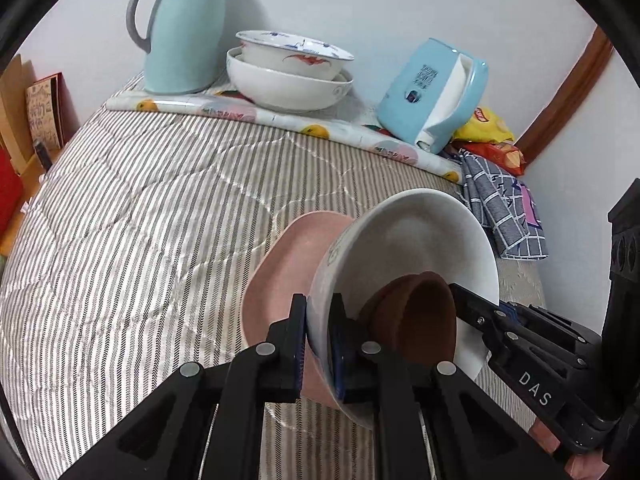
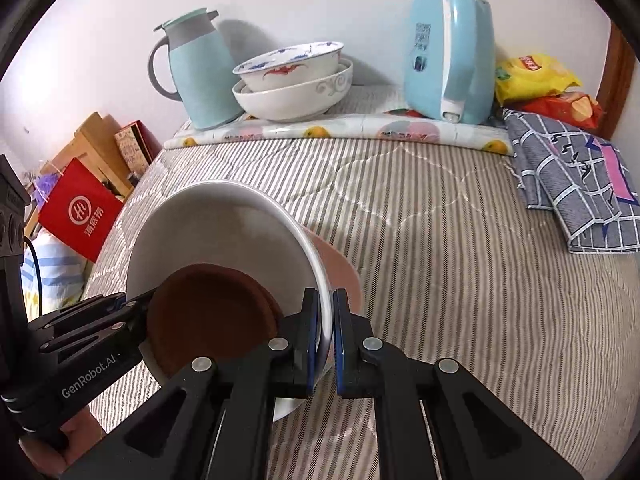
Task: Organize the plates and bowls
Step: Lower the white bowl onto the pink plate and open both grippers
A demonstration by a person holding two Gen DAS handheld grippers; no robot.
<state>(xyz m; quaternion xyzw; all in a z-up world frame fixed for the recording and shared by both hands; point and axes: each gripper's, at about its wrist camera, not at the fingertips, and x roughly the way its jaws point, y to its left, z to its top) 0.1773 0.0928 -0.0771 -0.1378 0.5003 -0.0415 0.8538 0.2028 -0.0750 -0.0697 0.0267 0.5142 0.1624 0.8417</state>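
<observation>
Left gripper [image 1: 318,344] and right gripper [image 2: 326,340] each pinch opposite rims of the white bowl [image 1: 420,236], held above the striped quilt [image 1: 140,200]; brown saucers [image 1: 416,316] inside, pink plate [image 1: 280,264] beneath. Tilt risk: saucers slide out, plate drops

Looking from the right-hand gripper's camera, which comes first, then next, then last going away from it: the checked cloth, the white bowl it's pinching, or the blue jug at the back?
1. White bowl, clamped by the right gripper.
2. Checked cloth, farther off on the right.
3. Blue jug, back left by the wall.
</observation>
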